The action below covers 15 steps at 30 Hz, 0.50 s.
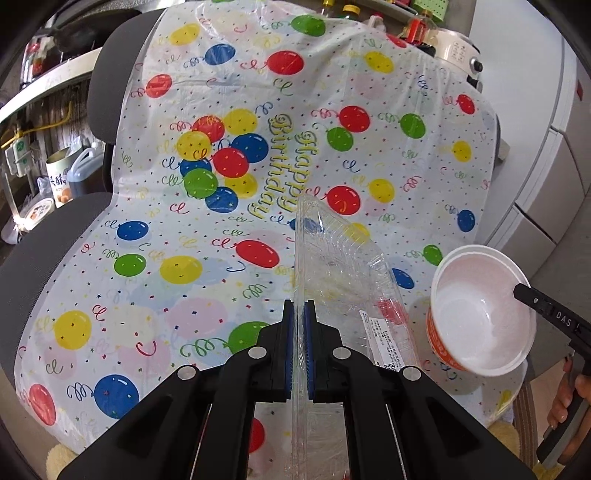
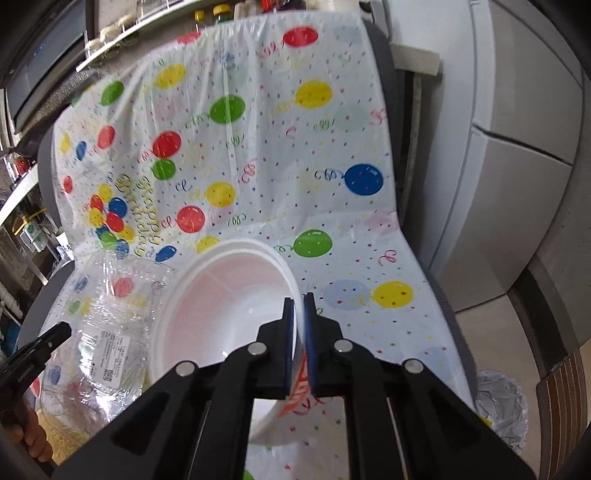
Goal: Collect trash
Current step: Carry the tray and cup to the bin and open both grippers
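My left gripper (image 1: 299, 310) is shut on the edge of a clear plastic clamshell container (image 1: 340, 266), held upright above the balloon-print tablecloth (image 1: 184, 221). The container also shows in the right wrist view (image 2: 110, 314) at lower left, with a white label. My right gripper (image 2: 299, 302) is shut on the rim of a white paper bowl (image 2: 229, 295) with orange print outside. In the left wrist view the bowl (image 1: 480, 314) hangs tilted at the right, with the right gripper (image 1: 524, 293) on its rim.
The tablecloth (image 2: 332, 147) covers a dark table. A bin lined with a grey bag (image 2: 502, 406) stands on the floor at lower right. A grey cabinet (image 2: 517, 184) is to the right. Shelves with bottles (image 1: 417, 26) and jars line the back.
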### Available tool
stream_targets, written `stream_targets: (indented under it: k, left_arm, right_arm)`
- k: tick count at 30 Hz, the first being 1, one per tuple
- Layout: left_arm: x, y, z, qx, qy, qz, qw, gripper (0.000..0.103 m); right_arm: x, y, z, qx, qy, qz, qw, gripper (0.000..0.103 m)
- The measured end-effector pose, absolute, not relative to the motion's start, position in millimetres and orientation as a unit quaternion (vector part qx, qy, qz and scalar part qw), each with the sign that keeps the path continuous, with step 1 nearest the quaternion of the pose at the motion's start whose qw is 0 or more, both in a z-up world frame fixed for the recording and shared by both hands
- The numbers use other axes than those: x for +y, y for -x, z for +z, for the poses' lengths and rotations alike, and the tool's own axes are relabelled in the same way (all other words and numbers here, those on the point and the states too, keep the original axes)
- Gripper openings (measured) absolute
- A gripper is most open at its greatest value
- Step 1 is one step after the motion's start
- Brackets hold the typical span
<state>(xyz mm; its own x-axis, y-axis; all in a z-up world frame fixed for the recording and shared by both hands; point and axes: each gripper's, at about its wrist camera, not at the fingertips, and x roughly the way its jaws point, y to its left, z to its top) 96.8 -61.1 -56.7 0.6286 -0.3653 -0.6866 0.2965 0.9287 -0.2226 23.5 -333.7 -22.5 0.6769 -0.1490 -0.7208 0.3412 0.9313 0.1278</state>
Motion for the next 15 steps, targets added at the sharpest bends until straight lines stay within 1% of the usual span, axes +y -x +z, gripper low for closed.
stream_targets:
  k: [7,15]
  left_arm:
    - [-87.1,-71.9,-33.5,0.363,0.041,-0.212,0.906,0.006]
    - [-153.2,-47.3,-23.7,0.346,0.034,-0.255,0.902,0.006]
  right_arm:
    - [-352.1,24.9,0.6,0.347,-0.131,-0.149,0.917,0.006]
    - [-400.1,97.2,9.9,0.324,-0.139,-0.206,0.913,0.006]
